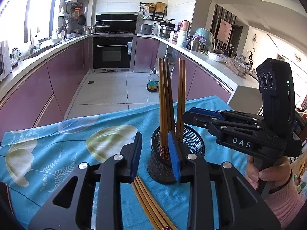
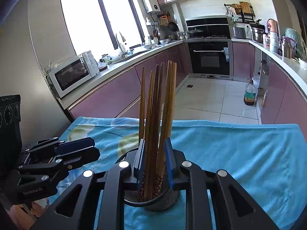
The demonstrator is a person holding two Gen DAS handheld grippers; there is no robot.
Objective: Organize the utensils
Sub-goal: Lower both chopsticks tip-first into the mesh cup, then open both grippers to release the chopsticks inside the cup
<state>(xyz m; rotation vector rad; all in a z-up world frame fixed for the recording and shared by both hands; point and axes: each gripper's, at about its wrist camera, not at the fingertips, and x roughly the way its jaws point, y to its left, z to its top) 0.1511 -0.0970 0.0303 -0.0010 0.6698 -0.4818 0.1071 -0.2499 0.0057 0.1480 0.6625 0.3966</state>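
- Kitchen with mauve cabinets, a built-in oven (image 1: 112, 52) and a bright window lies behind; a microwave (image 2: 72, 74) sits on the far worktop.
- Blue floral cloth (image 1: 57, 149) covers the counter that carries the things.
- Black mesh holder (image 1: 193, 143) stands upright on the cloth, holding a cluster of wooden chopsticks (image 2: 153, 115) that rise well above its rim.
- Left gripper (image 1: 155, 159) has its fingers partly apart with nothing between the pads; the right-hand blue pad sits in front of the holder's near wall, whether touching I cannot tell.
- Right gripper (image 2: 154, 163), gripped by a hand (image 1: 268, 174) in a pink sleeve, has its fingers a little apart over the holder, flanking the standing chopsticks; the pads lie just beside the sticks without visibly pressing on them.
- Loose chopsticks (image 1: 151, 207) lie flat on the cloth, just below the left gripper's fingers, running toward the near edge.
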